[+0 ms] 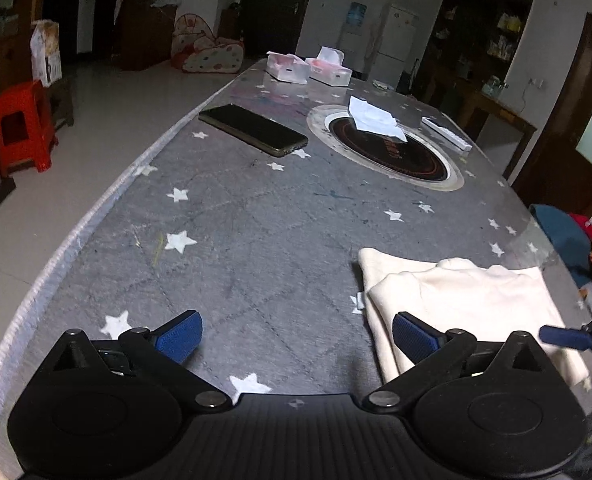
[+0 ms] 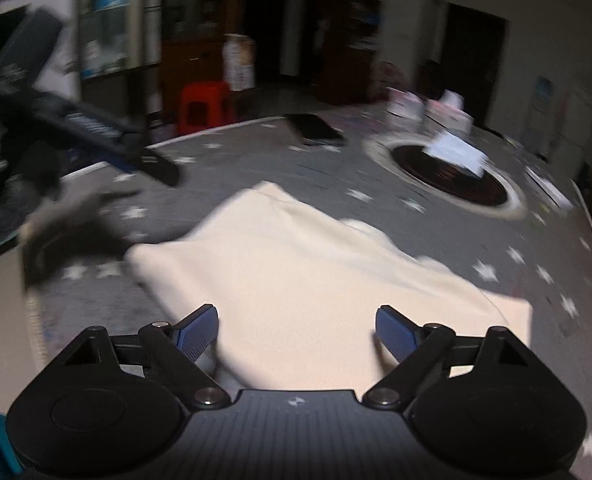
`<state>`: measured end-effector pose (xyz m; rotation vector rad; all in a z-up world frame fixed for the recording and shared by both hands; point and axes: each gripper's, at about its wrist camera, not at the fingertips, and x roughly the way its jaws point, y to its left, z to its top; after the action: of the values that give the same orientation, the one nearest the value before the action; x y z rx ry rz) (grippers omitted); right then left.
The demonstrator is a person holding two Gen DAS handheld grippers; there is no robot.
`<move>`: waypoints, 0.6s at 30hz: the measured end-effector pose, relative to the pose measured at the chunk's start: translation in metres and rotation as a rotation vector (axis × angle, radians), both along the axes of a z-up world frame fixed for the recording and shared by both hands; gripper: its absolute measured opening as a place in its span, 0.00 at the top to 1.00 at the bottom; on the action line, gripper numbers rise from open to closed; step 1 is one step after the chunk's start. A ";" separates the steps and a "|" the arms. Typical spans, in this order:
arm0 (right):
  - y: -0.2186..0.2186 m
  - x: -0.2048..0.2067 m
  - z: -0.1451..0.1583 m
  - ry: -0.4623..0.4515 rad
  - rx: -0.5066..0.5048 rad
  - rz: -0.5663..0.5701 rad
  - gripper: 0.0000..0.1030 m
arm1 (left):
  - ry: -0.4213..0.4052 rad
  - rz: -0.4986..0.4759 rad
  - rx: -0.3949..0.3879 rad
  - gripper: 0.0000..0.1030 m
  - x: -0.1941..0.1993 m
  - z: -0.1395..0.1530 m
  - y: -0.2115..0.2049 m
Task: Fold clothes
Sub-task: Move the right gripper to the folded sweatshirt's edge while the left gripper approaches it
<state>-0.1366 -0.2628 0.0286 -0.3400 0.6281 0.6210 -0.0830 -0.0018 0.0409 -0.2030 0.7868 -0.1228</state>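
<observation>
A cream garment [image 1: 464, 304] lies folded on the grey star-patterned table [image 1: 256, 232], at the lower right of the left wrist view. My left gripper [image 1: 298, 338] is open above bare table, its right finger just over the garment's left edge. In the right wrist view the same cream garment [image 2: 308, 272] fills the middle. My right gripper [image 2: 298, 332] hangs open over its near edge, holding nothing. The left gripper appears as a dark blurred shape [image 2: 96, 136] at the left of that view; a blue fingertip of the right gripper [image 1: 564, 338] shows at the far right of the left wrist view.
A black phone [image 1: 252, 130] lies mid-table. A round inset hotplate [image 1: 388, 148] carries a white tissue [image 1: 374, 120]. Two tissue boxes [image 1: 308, 68] stand at the far end. A red stool [image 1: 22, 128] is on the floor left; red and blue clothing [image 1: 576, 244] lies at the right.
</observation>
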 end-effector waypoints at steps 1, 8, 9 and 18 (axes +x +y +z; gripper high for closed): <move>0.005 -0.003 0.002 -0.008 -0.013 0.023 0.18 | 0.004 -0.004 -0.005 0.01 0.000 -0.001 -0.001; 0.053 -0.021 0.004 -0.054 -0.110 0.194 0.38 | 0.033 -0.021 -0.094 0.16 0.001 -0.004 0.001; 0.059 -0.021 0.003 -0.059 -0.123 0.211 0.39 | 0.037 -0.022 -0.107 0.17 0.001 -0.004 0.001; 0.090 -0.019 -0.010 -0.075 -0.209 0.268 0.63 | 0.104 -0.005 -0.272 0.18 0.004 -0.014 0.009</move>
<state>-0.1557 -0.1727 0.0182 -0.6477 0.5811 0.7971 -0.0789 0.0072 0.0270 -0.4683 0.8733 -0.2255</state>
